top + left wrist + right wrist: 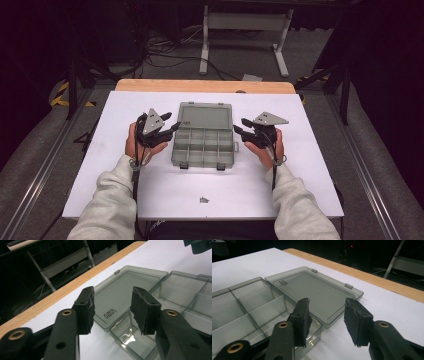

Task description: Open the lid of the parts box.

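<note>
Grey organizer box (204, 135) lies opened between spread left gripper (174, 125) and spread right gripper (239, 126).

Both forearms enter from the bottom of the high view in light grey sleeves and angle slightly inward. The left hand (142, 145) holds the left gripper (175, 125), jaws apart and empty, pointing right and slightly forward. The right hand (267, 147) holds the right gripper (239, 126), jaws apart and empty, pointing left. The two grippers face each other, well apart.
</note>
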A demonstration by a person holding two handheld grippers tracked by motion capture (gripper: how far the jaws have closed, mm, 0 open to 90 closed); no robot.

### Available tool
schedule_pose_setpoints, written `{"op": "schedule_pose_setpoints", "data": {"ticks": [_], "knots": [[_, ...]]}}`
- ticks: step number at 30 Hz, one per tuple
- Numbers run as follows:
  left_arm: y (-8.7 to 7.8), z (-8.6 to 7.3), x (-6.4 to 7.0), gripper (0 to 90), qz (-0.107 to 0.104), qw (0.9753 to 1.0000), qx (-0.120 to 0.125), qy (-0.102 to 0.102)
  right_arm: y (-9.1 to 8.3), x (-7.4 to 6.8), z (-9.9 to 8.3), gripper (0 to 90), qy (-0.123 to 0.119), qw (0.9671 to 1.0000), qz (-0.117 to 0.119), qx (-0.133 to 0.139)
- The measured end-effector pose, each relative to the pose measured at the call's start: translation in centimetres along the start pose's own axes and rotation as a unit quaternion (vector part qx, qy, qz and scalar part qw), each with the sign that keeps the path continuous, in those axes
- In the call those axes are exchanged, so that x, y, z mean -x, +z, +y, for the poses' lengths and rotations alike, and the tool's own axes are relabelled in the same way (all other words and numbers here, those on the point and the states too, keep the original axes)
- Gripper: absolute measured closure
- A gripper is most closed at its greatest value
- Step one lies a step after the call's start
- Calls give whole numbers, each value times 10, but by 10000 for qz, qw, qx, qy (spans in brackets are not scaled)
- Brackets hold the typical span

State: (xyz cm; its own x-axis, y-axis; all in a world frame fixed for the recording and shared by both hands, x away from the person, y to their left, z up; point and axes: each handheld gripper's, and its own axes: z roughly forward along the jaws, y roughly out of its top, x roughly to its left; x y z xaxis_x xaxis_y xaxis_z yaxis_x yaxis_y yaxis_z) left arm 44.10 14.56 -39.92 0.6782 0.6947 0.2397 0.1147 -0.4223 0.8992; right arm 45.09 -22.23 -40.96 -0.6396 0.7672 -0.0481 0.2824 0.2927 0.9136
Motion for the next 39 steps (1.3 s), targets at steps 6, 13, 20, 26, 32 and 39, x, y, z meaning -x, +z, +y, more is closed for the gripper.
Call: {"op": "schedule_pose_setpoints", "data": {"ticks": [6, 13, 20, 26, 32, 39], "knots": [[-10, -1, 1, 360, -23, 9999, 74, -66, -13, -1, 0, 559, -174, 9997, 174, 23], [-17, -6, 0, 263, -164, 9999, 18, 4, -28, -4, -4, 461, -367, 9989, 291, 76], [-34, -17, 4, 102, -195, 9997, 83, -100, -38, -6, -6, 270, -404, 9985, 349, 130], [-47, -26, 11, 28, -368, 9993, 63, 28, -42, -10, -8, 88, -406, 9986, 340, 35], [-62, -39, 21, 22, -483, 9988, 31, 74, -49, -16, -12, 72, -531, 9976, 446, -39], [-77, -58, 28, 28, -615, 9980, -121, -61, -56, -27, -18, 121, -602, 9964, 588, -132]]}}
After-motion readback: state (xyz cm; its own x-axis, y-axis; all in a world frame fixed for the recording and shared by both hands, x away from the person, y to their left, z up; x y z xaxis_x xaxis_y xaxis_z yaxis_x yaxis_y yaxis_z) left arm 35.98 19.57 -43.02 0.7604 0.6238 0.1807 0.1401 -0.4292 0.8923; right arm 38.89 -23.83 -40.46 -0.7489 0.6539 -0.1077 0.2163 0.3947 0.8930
